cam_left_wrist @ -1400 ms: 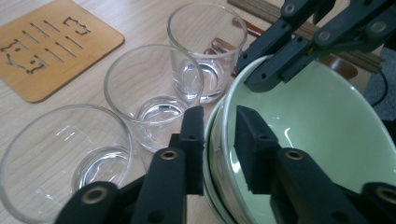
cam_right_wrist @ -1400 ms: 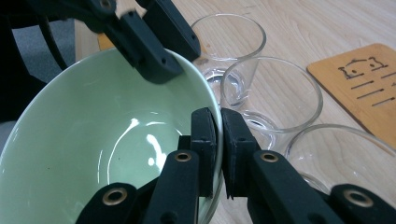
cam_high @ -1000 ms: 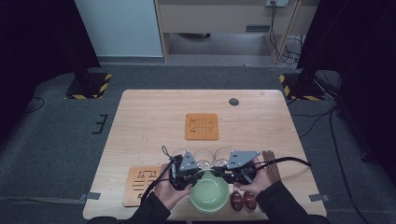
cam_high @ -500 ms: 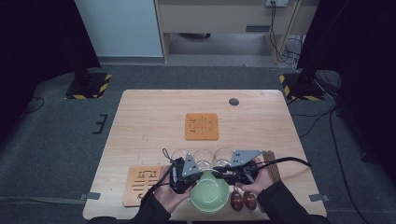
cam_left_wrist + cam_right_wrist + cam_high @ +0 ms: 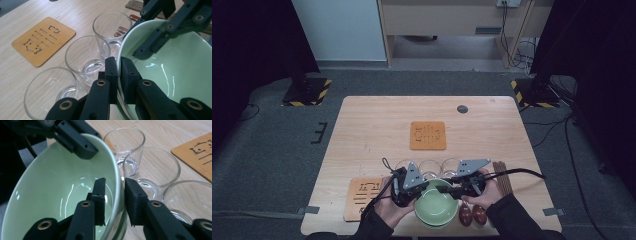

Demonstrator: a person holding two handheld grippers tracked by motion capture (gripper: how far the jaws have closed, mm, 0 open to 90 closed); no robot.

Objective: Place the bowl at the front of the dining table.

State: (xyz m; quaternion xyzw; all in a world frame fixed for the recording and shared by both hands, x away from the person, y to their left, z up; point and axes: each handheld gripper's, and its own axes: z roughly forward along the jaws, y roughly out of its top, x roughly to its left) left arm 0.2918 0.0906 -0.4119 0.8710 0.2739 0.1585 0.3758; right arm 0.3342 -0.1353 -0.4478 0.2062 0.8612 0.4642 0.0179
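1. Firmly, the left gripper (image 5: 117, 75) is clenched on the rim of the green bowl (image 5: 175, 75), one jaw inside, one outside.
2. Opposite it, the right gripper (image 5: 113, 200) straddles the far rim; its jaws have just been opening, a gap showing beside the wall.
3. Three glasses (image 5: 87, 58) stand just beyond both grippers on the bench (image 5: 377, 125).
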